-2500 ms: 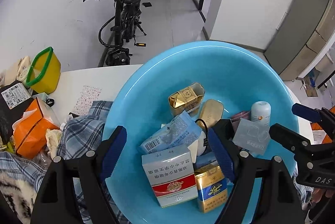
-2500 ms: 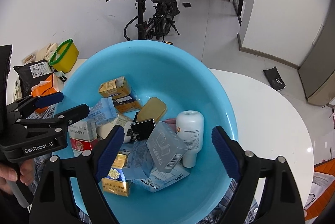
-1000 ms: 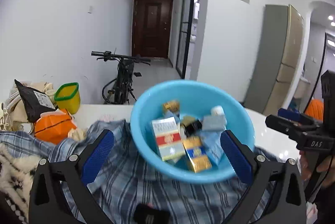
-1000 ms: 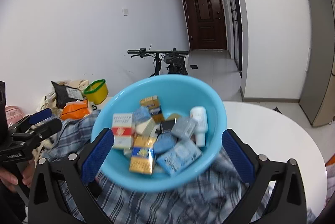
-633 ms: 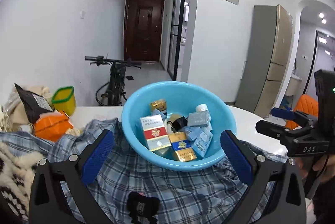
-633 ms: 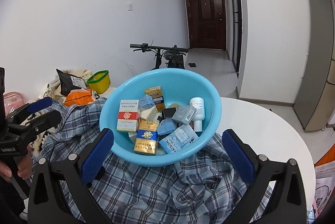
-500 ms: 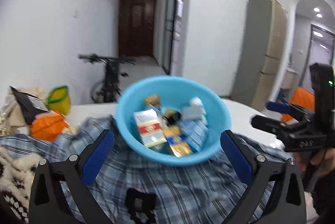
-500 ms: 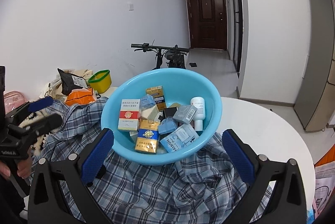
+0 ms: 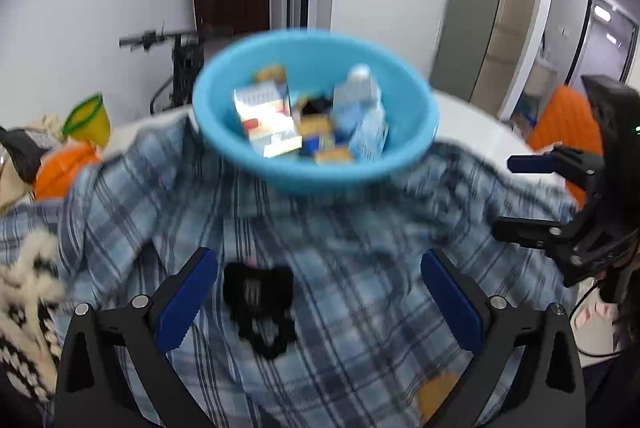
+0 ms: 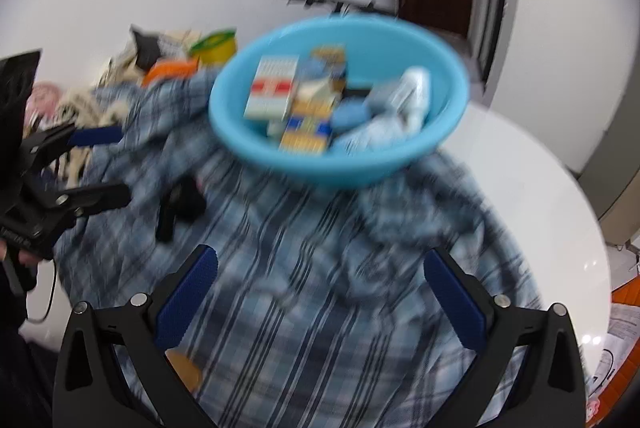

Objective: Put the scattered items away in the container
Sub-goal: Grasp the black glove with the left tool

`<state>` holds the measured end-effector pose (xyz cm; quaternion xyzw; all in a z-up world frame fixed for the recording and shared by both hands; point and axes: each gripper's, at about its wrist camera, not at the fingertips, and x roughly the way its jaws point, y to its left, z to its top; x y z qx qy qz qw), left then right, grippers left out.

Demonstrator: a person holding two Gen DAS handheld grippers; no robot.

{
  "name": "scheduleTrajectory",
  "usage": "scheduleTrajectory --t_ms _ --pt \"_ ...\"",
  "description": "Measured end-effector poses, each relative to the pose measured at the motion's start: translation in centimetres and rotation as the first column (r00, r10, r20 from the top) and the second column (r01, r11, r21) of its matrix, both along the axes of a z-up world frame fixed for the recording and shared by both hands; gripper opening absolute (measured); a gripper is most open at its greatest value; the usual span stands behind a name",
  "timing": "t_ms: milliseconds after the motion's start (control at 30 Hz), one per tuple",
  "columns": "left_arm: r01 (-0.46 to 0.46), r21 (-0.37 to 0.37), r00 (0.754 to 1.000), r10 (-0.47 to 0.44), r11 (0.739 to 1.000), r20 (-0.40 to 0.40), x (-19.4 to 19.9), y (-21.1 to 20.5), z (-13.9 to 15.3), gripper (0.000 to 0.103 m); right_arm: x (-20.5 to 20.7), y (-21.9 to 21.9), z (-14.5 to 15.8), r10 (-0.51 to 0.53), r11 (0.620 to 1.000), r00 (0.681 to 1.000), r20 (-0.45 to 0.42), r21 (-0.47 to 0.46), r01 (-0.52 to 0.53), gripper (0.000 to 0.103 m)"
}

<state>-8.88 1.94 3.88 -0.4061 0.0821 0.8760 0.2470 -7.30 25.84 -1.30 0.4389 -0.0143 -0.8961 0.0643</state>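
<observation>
The blue basin [image 9: 316, 172], packed with small boxes, is parked on the plaid shirt [image 9: 360, 268] over the tabletop [image 10: 532, 196], while both the left hand-held gripper [image 9: 318, 292] and right hand-held gripper [image 10: 320, 292] are held wide open and empty.

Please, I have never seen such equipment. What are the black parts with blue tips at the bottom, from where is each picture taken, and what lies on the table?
A person holds one pair of tongs in each hand, with a camera on each looking forward. One picture is from the left tongs, the other from the right tongs. Both are open and hold nothing. On the white table lies a blue checked shirt. On it stand a blue basin, filled with small boxes and a white bottle, and a small black object, too blurred to identify.
</observation>
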Motion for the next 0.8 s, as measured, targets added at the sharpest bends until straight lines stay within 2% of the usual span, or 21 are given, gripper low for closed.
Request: scheduleTrajectory --t_ms 167,300,467,567,800 --pt "-0.021 -0.022 0.994 0.023 1.000 0.109 0.5 -0.3 -3.7 0.103 1.1 -0.7 -3.7 0.047 0.995 0.992 0.116 -0.088 -0.037 0.103" --pt "-0.025 -0.028 0.986 0.029 0.999 0.166 1.2 -0.9 -5.8 0.103 1.9 -0.9 -5.3 0.059 0.992 0.987 0.151 -0.123 -0.041 0.103" --pt "-0.035 -0.036 0.985 0.040 0.999 0.169 1.7 -1.3 -6.5 0.103 2.5 -0.7 -6.4 0.053 0.994 0.980 0.191 -0.103 -0.034 0.103" --pt "-0.022 -0.063 0.987 0.032 0.998 0.157 2.0 -1.2 -6.6 0.103 2.8 -0.7 -6.6 0.058 0.996 0.981 0.185 -0.083 -0.043 0.103" --pt "0.040 -0.117 0.990 -0.023 0.992 0.140 1.8 -0.7 -6.3 0.103 3.8 -2.4 -7.0 0.169 0.985 0.965 0.198 -0.059 -0.161 0.103"
